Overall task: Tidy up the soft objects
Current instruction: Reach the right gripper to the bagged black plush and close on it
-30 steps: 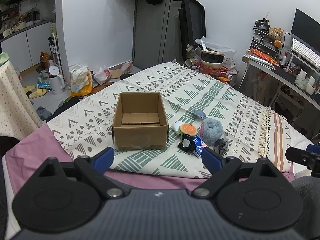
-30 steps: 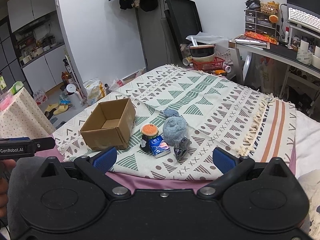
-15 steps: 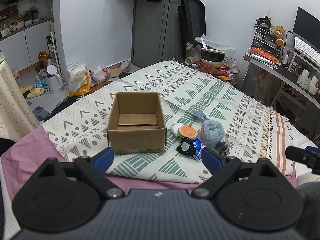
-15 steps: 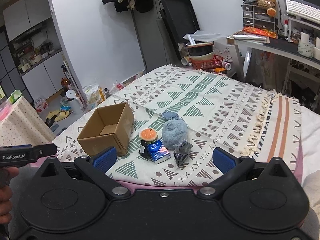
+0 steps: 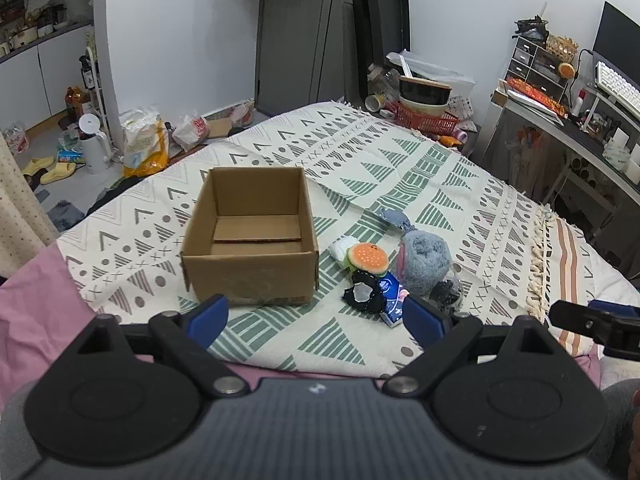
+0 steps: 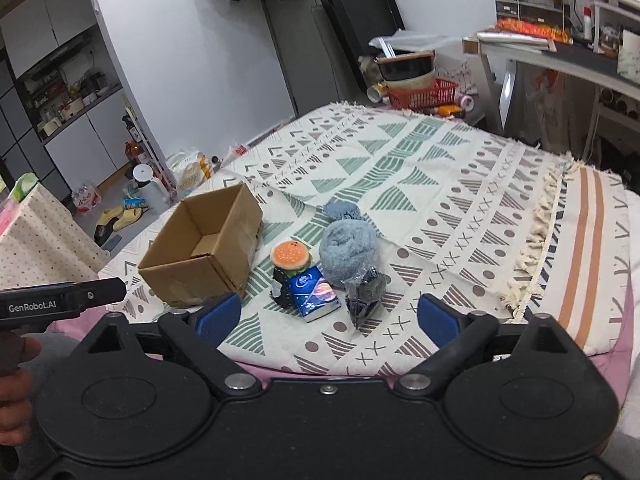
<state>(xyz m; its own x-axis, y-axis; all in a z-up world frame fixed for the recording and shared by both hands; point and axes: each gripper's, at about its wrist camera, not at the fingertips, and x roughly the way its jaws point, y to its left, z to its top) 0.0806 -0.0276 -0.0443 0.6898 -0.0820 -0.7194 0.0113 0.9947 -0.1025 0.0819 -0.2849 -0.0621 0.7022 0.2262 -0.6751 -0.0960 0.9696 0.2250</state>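
An empty open cardboard box (image 5: 250, 240) (image 6: 204, 252) sits on the patterned blanket (image 5: 440, 184). To its right lies a cluster: an orange burger plush (image 5: 366, 258) (image 6: 290, 256), a blue tissue pack (image 5: 390, 298) (image 6: 314, 292), a fluffy grey-blue roll (image 5: 424, 260) (image 6: 348, 248), a black-and-white soft item (image 5: 362, 294) and a clear bag of dark stuff (image 6: 364, 294). My left gripper (image 5: 316, 316) is open and empty, just short of the box. My right gripper (image 6: 328, 318) is open and empty, just short of the cluster.
The bed's pink sheet edge (image 5: 32, 288) lies below the blanket. A red basket with bowls (image 5: 426, 114) stands past the bed's far end. A cluttered desk (image 5: 580, 128) is on the right. Floor clutter and a bag (image 5: 142, 144) lie at left.
Both grippers have moved forward toward the bed; the box and the cluster look larger and closer. Both stay open. Nothing on the blanket has moved.
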